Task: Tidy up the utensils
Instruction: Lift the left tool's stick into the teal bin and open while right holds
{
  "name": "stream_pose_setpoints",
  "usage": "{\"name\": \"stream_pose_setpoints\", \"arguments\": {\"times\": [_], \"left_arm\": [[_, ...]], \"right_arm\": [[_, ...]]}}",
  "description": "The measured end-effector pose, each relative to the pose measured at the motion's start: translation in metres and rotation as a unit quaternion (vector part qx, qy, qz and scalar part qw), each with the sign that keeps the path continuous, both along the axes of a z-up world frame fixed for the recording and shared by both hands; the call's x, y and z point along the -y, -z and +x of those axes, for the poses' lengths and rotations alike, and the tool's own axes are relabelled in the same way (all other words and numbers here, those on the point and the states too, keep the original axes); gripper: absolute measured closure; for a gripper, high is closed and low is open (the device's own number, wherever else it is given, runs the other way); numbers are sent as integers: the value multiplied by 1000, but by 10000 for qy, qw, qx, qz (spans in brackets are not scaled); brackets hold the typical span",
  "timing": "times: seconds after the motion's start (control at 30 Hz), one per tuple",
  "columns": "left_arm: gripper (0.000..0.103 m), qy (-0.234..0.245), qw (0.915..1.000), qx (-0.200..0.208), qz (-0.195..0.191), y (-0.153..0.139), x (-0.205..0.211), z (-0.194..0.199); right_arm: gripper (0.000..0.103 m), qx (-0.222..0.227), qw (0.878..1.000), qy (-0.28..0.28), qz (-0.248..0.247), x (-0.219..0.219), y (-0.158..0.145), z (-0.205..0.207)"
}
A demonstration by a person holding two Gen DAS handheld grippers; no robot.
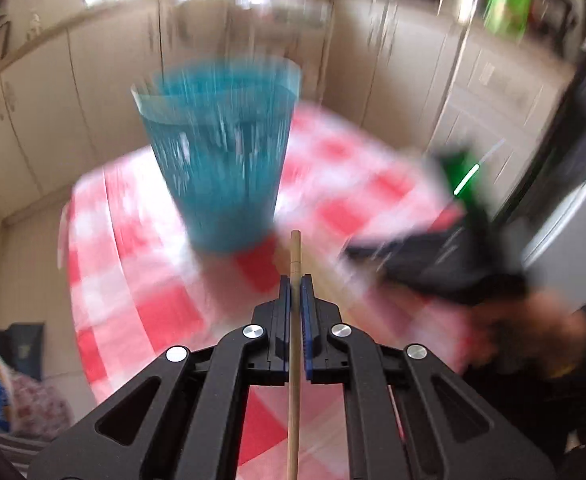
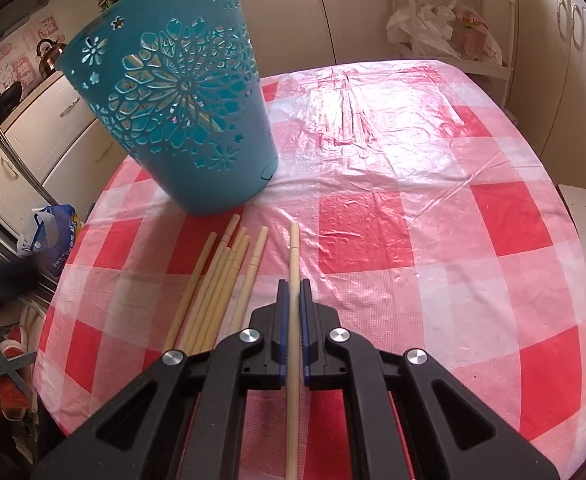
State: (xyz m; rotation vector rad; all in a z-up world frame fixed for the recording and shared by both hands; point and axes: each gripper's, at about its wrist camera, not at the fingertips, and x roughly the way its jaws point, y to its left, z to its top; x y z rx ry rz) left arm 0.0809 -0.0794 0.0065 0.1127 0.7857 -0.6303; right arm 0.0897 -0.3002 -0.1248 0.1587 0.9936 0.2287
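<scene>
Chopsticks are the item under handling, and each claw has one pinched between narrow jaws.

Left side: the left claw is clamped on a single wooden chopstick, which runs along the line of the fingers and pokes out past their tips. The view here is heavily smeared, so I judge the hand to be in quick motion. The blue perforated basket stands ahead on the red-checked desk. Risk: at that pace a thin round stick held by a short length can swivel or slide between the pads, and its tip may catch the basket rim instead of clearing it.

Centre: a loose bundle of chopsticks lies on the plastic-covered desk, just in front of the basket, fanned and partly overlapping. One stick already shows inside through the cut-outs. Risk: a passing claw could scatter the bundle toward the desk edge.

Right side: the right claw is closed on its own chopstick, low over the desk. The other hand's claw appears close by. Risk: both heading for one basket mouth could collide; the light basket may tip.
</scene>
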Motion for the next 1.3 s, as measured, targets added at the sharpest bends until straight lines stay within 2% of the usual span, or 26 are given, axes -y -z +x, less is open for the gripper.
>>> {"name": "stream_pose_setpoints", "arguments": {"times": [0.1, 0.13, 0.23, 0.33, 0.47, 0.6, 0.77, 1.0, 1.07, 1.17, 1.23, 1.27, 1.3], "left_arm": [[98, -239, 9944, 644, -802, -56, -24, 2], [98, -362, 9891, 896, -1109, -74, -31, 7], [98, -863, 9678, 1499, -1830, -112, -42, 26], [98, -1307, 9468, 1875, -2265, -131, -37, 55], [98, -1950, 9230, 2157, -2522, -136, -22, 100], [98, -2412, 9098, 2301, -2474, -121, -10, 130], [98, -2593, 9132, 2192, -2255, -95, 1, 152], [98, -2545, 9245, 2128, -1877, -66, 2, 146], [98, -2483, 9301, 2069, -1744, -60, 3, 143], [96, -2306, 9429, 1883, -1495, -53, 6, 143], [82, -2226, 9510, 1689, -1322, -47, 5, 143], [77, -2264, 9519, 1628, -1269, -45, 2, 141], [67, -2303, 9513, 1611, -1266, -44, -2, 138]], "right_arm": [[97, 28, 10000, 20, -75, -3, 0, 1], [97, 33, 10000, 25, -80, -3, 0, 0], [97, 46, 10000, 37, -76, -3, 1, 1], [97, 74, 9999, 40, -86, -3, 2, -3], [97, 93, 9999, 41, -41, -3, 2, -4], [97, 102, 9999, 16, 18, 1, 2, -3], [97, 143, 9998, -51, -85, -1, 2, -3], [97, 155, 9997, -64, -154, -6, 2, -3], [97, 152, 9998, -59, -147, -6, 2, -3], [97, 156, 9998, -51, -149, -7, 2, -3], [97, 158, 9998, -43, -145, -7, 1, -3], [97, 159, 9998, -41, -147, -7, 1, -3], [97, 162, 9997, -40, -152, -8, 1, -3]]}}
